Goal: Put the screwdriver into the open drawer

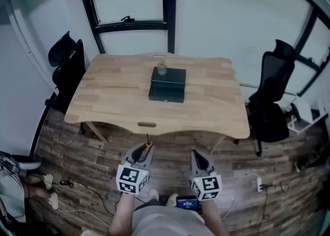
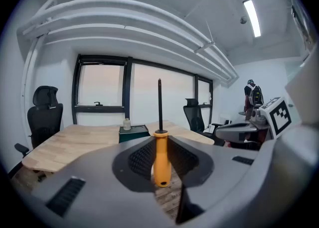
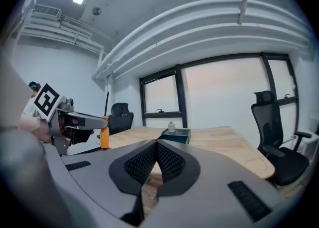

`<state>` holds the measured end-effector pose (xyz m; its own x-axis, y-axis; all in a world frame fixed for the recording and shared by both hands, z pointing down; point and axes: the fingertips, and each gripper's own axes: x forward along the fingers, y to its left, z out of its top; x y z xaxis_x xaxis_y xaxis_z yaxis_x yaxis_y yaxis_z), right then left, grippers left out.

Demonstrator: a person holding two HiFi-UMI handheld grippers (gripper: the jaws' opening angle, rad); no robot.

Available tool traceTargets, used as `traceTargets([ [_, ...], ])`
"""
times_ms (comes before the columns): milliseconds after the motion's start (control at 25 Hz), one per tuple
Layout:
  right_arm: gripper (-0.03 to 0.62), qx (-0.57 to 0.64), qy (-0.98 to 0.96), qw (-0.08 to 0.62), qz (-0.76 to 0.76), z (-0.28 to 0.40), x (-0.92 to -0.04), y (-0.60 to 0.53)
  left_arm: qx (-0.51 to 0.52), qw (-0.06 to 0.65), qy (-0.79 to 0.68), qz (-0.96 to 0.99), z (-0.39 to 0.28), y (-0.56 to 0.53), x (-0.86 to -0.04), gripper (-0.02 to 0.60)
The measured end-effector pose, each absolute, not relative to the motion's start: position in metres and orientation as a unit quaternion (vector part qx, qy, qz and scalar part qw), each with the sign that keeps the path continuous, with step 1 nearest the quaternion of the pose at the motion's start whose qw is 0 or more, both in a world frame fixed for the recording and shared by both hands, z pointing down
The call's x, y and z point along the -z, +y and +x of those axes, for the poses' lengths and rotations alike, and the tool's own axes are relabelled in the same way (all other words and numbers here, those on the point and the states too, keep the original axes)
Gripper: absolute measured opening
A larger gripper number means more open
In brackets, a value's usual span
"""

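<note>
Left tool (image 2: 160, 142) clamped on the screwdriver (image 2: 160, 166) by its orange handle, right tool (image 3: 156, 145) pinched shut on nothing.
Both sit short of the worktop (image 1: 216, 107), well apart from the dark drawer box (image 1: 167, 85). Long shaft sticks way out, so I'd guess the tip could snag the box or knock the little bottle (image 1: 162, 68) on top.

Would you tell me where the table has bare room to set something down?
The wooden table is bare left of the dark box, toward the left chair, right of it, toward the right chair, and along the near edge. Only the centre is taken: the box with a small bottle on top.
</note>
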<state>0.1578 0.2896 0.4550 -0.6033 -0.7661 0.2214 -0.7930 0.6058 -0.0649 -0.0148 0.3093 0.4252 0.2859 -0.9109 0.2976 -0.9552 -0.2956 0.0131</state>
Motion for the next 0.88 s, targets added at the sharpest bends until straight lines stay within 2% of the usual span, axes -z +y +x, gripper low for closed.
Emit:
traceTargets([
  [880, -0.002, -0.071, -0.897, 0.068, 0.430, 0.162, -0.447, 0.305, -0.093, 0.105, -0.601, 0.787, -0.023, 0.338, -0.419, 0.072],
])
